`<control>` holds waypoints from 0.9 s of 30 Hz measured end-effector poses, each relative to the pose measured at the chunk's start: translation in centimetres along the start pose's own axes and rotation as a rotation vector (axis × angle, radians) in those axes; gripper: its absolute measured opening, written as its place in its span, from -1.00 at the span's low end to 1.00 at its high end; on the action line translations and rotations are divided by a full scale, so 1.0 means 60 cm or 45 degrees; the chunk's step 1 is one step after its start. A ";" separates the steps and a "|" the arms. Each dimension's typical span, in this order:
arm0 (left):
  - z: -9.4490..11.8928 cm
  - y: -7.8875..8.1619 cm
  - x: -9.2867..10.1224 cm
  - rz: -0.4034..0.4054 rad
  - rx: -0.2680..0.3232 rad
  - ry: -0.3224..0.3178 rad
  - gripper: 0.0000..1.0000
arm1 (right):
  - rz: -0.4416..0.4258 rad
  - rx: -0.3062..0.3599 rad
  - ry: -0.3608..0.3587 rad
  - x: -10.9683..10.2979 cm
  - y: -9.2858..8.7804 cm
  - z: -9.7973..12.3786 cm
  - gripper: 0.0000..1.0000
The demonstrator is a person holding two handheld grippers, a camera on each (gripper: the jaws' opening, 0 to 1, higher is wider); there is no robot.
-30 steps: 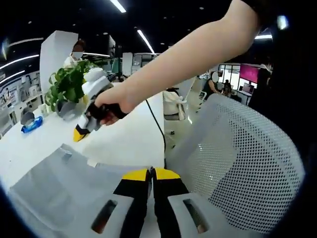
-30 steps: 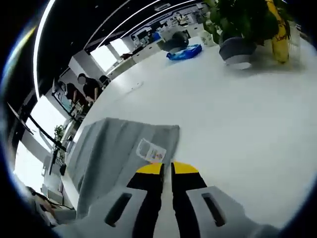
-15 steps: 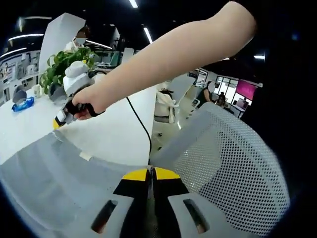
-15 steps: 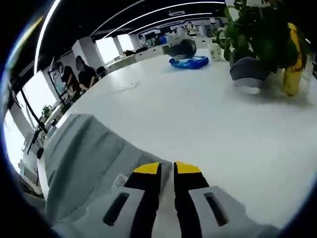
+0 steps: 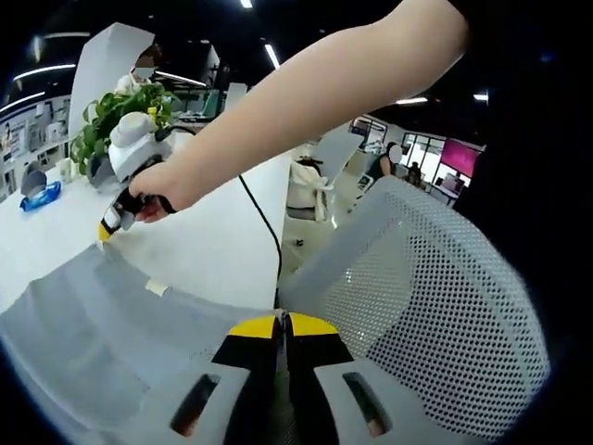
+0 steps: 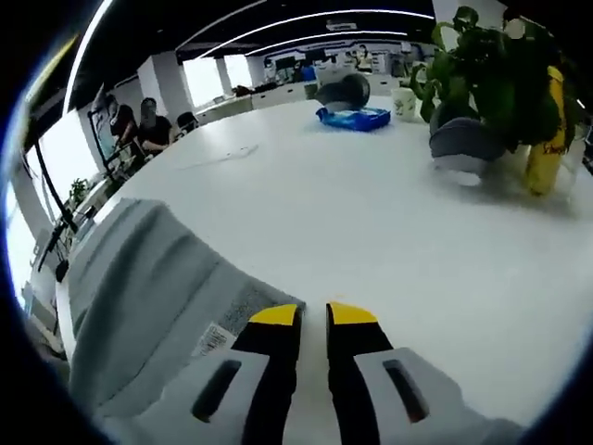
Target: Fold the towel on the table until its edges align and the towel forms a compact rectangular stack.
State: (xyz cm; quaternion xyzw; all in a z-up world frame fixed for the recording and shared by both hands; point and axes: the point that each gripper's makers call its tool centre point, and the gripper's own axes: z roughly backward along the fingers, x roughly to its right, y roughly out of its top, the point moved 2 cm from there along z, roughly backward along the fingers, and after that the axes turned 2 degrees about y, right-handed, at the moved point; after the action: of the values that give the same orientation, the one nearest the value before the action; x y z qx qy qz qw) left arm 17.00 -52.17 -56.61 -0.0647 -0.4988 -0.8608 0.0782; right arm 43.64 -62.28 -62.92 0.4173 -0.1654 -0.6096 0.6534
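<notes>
Open-plan office, white table (image 6: 389,241) w/ potted plant (image 6: 482,93) and blue packet (image 6: 352,117) at far side; mesh chair back (image 5: 435,306) beside table edge. Grey towel (image 6: 148,297) lies on table near edge, label (image 6: 214,338) up. Left gripper (image 5: 283,326) jaws pressed together on towel's near edge; right gripper (image 6: 312,315) jaws slightly parted, tips at towel's corner, grip on cloth cannot be confirmed.

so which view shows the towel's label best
The right gripper view: the white label lies flat on the grey towel just left of the right claw, close enough to see faint print. The left gripper view shows it small and unreadable near the towel's far edge, beyond the left claw.
</notes>
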 end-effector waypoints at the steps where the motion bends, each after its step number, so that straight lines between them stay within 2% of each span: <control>1: 0.000 -0.001 0.000 0.000 0.001 -0.001 -0.95 | -0.048 0.003 0.031 -0.008 -0.001 -0.002 -0.77; 2: 0.000 -0.002 0.000 0.002 -0.002 -0.003 -0.95 | -0.026 -0.036 0.037 -0.013 -0.010 -0.004 -0.70; 3: 0.000 -0.002 0.000 0.001 -0.004 -0.002 -0.95 | -0.013 -0.037 0.026 -0.013 -0.011 -0.007 -0.72; 4: 0.000 -0.002 0.000 0.000 -0.003 -0.002 -0.95 | 0.192 -0.063 -0.031 0.000 -0.009 -0.007 -0.77; 5: 0.000 -0.002 0.000 0.005 -0.003 -0.007 -0.95 | 0.206 -0.091 -0.039 -0.004 -0.016 -0.010 -0.83; 6: 0.001 -0.001 0.000 0.004 0.000 -0.006 -0.94 | 0.203 -0.077 -0.026 -0.009 -0.017 -0.013 -0.84; 8: 0.001 0.002 0.000 -0.004 0.006 -0.003 -0.94 | 0.169 -0.070 -0.022 0.010 -0.018 -0.019 -0.85; 10: 0.002 0.006 0.000 0.004 0.022 -0.001 -0.94 | 0.111 -0.056 -0.001 0.014 -0.017 -0.020 -0.87; 12: 0.003 0.016 0.002 0.022 0.047 -0.005 -0.94 | -0.083 -0.026 0.034 0.009 -0.012 -0.017 -0.89; 15: 0.005 0.036 0.008 0.032 0.100 -0.009 -0.94 | -0.198 0.093 0.084 0.001 0.012 -0.001 -0.90; 18: 0.007 0.051 0.008 -0.016 0.137 0.021 -0.94 | -0.243 0.166 0.151 -0.006 0.038 0.015 -0.91; 19: 0.009 0.059 0.008 -0.031 0.144 0.036 -0.94 | -0.243 0.245 0.179 -0.007 0.064 0.031 -0.92; 20: 0.010 0.066 0.009 -0.030 0.154 0.038 -0.94 | -0.264 0.282 0.226 -0.011 0.078 0.039 -1.00; 22: 0.014 0.084 0.010 -0.039 0.197 0.047 -0.94 | -0.352 0.342 0.288 -0.013 0.102 0.060 -1.00; 23: 0.016 0.093 0.012 -0.041 0.216 0.043 -0.94 | -0.352 0.375 0.309 -0.013 0.113 0.070 -1.00; 24: 0.017 0.101 0.014 -0.042 0.238 0.039 -0.94 | -0.362 0.403 0.310 -0.006 0.124 0.082 -1.00; 27: 0.018 0.122 0.021 -0.081 0.263 0.037 -0.94 | -0.344 0.398 0.285 0.008 0.132 0.101 -1.00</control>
State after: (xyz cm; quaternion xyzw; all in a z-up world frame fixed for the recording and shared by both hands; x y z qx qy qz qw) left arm 17.29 -54.90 -49.60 -0.0280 -0.5856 -0.8076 0.0642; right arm 44.54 -65.53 -53.54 0.5968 -0.1269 -0.6085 0.5074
